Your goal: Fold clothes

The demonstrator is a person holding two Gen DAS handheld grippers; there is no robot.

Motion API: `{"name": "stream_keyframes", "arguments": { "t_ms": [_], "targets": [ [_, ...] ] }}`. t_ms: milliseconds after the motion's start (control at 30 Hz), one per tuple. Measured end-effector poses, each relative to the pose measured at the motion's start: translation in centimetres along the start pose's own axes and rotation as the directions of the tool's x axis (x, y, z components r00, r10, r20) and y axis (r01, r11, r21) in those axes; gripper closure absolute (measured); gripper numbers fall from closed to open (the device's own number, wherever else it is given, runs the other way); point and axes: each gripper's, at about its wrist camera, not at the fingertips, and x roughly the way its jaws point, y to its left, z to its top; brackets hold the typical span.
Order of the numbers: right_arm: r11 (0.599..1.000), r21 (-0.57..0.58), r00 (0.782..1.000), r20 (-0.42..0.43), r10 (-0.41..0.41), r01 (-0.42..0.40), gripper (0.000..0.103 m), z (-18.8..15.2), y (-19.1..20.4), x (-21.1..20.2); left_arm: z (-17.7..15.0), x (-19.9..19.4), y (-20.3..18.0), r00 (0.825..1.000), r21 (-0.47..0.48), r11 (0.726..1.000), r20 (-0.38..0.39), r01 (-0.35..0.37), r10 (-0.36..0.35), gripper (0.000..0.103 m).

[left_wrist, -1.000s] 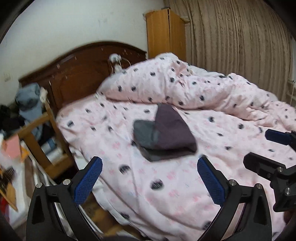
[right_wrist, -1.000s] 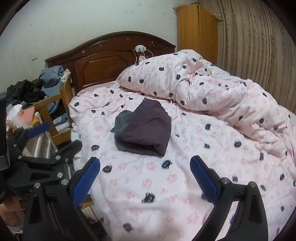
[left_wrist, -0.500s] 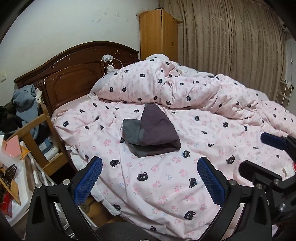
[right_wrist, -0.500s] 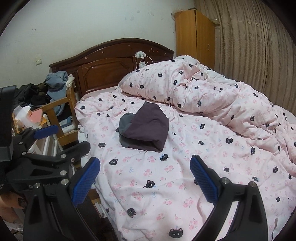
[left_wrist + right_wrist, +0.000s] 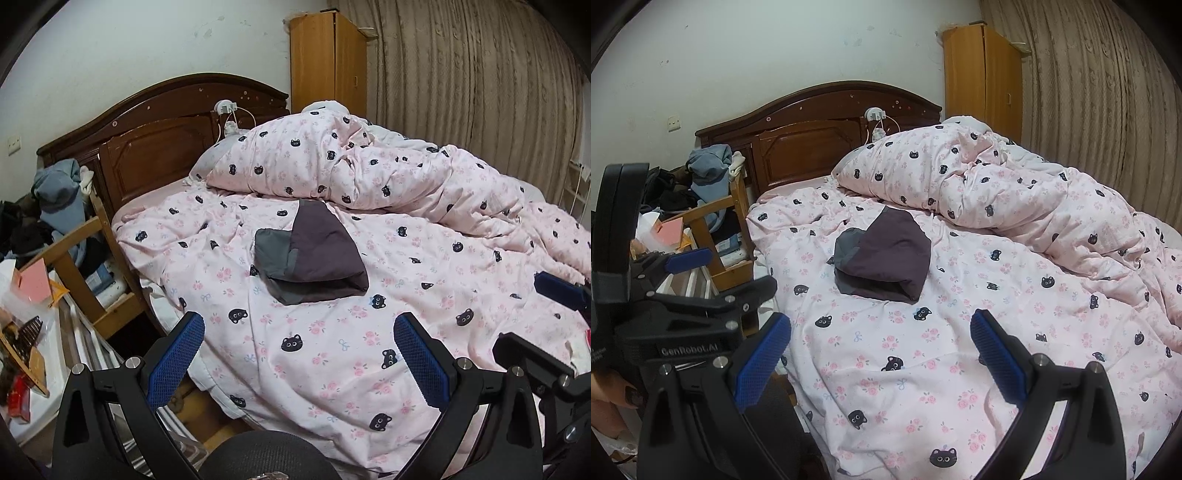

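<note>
Since the earlier frames we have drawn both grippers back from the bed: the folded garment (image 5: 310,254) now sits farther off in both views, and more of the near bed edge shows below us. The left gripper (image 5: 299,354) is spread wide with nothing between its blue pads (image 5: 177,354), and the right gripper (image 5: 881,354) is likewise spread and empty.

The garment (image 5: 882,264), dark purple with a grey panel on its left, lies as 1 compact bundle on the pink cat-print duvet (image 5: 332,354), in the middle of the bed, just near of the heaped part of the duvet (image 5: 332,166) at the far side. Its edges look doubled over and neat, so we judge this piece folded and set down.

What is left is less certain. We see no other loose garment on the bed. A pile of clothes (image 5: 709,166) hangs over the wooden chair (image 5: 720,221) at the far left; whether those are meant for folding we cannot tell.
</note>
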Motion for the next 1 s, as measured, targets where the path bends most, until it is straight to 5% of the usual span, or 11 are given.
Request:
{"name": "stream_keyframes", "arguments": {
  "t_ms": [1000],
  "targets": [
    [1.000,-0.005,0.999,0.034,0.029,-0.028,0.004,-0.4,1.0,-2.4,0.0,-3.4,0.2,0.998,0.012,1.000,0.065,0.007,-0.007,0.001]
  ]
}}
